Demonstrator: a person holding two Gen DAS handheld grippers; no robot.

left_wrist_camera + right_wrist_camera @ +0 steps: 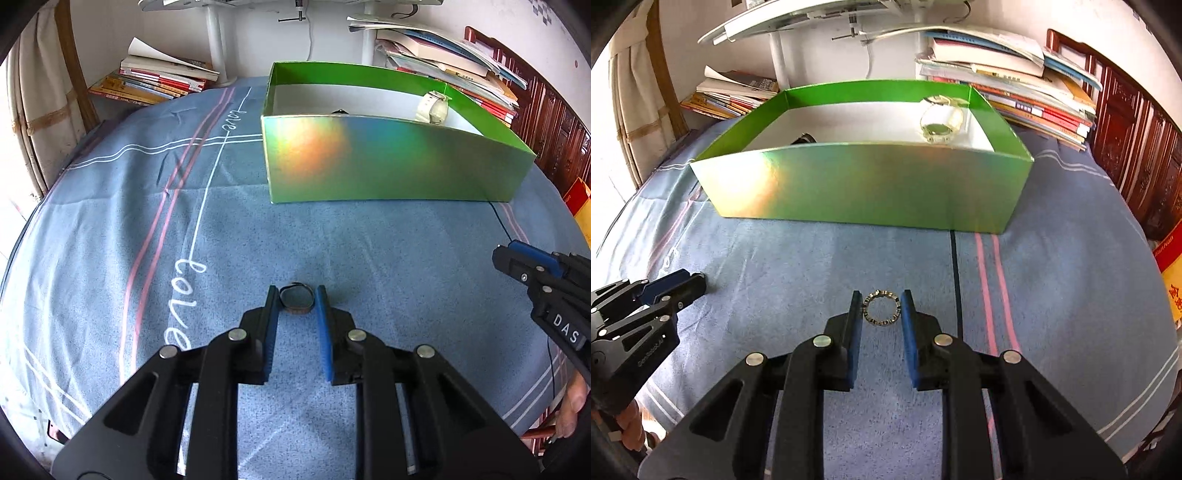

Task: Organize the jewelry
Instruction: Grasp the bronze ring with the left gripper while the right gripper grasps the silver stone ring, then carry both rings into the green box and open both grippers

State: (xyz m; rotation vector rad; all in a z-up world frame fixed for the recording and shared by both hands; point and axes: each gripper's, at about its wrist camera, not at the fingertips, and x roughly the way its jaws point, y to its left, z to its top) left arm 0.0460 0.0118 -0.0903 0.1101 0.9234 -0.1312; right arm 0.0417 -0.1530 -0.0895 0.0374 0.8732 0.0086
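While both tools are resting over the blue bedsheet [369, 240], the left gripper [297, 300] is clamping a dark ring [296, 301] between its blue pads, jaws narrow, and the right gripper [880, 305] is likewise pinching a silver patterned ring [881, 307] at its fingertips. Beyond each ring, the green box [871, 184] is sitting open on the sheet, well apart from both. Inside it, a pale wristwatch [938, 123] is leaning near the far right corner, and a small dark item [804, 139], too hidden to identify, is lying behind the near wall. Stacks of books [1015, 99] are lying behind the box.
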